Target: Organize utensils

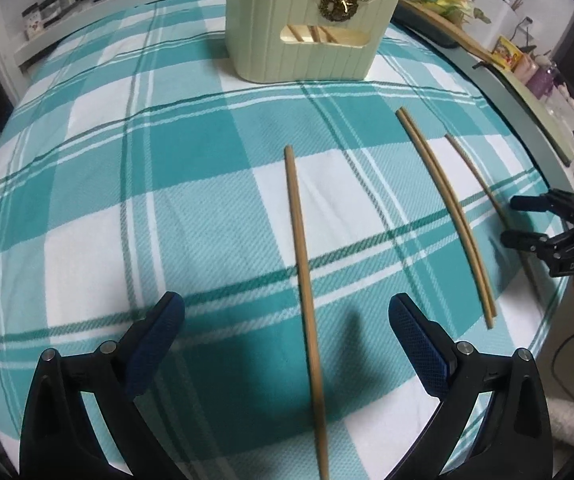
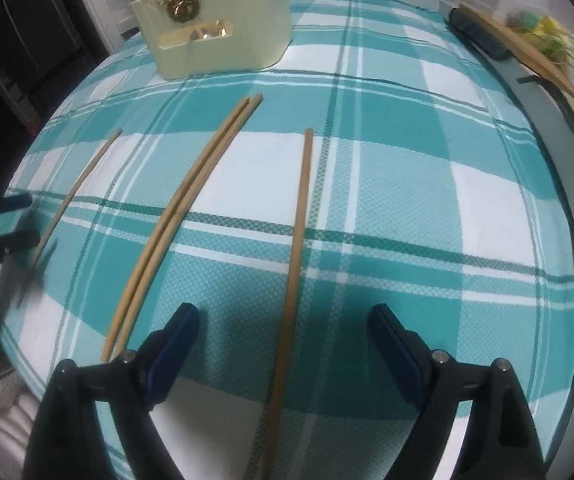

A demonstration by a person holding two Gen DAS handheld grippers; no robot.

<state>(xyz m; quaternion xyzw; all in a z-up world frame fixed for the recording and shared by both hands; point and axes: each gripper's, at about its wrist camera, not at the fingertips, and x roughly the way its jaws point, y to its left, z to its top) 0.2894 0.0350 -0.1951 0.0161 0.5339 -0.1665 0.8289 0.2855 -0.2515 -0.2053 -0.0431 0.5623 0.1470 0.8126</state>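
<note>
Chopsticks lie on the teal plaid cloth [image 1: 191, 216] covering the counter: four wooden sticks, roughly parallel. One single chopstick [image 1: 303, 280] lies between the pads of the left gripper [image 1: 287, 344], which is spread wide and holds nothing. A touching pair [image 1: 447, 208] lies in the middle, and the far single chopstick [image 2: 297, 248] runs between the jaws of the right gripper [image 2: 285, 348], also wide apart and empty. The cream utensil holder [image 1: 307, 40], with sticks already standing in it, sits well beyond them at the far side of the cloth. The step in hand looks like picking up a stick with each gripper; it would go best by lowering squarely over the shaft, closing near mid-length so it does not tip, then lifting before carrying it to the holder.
</note>
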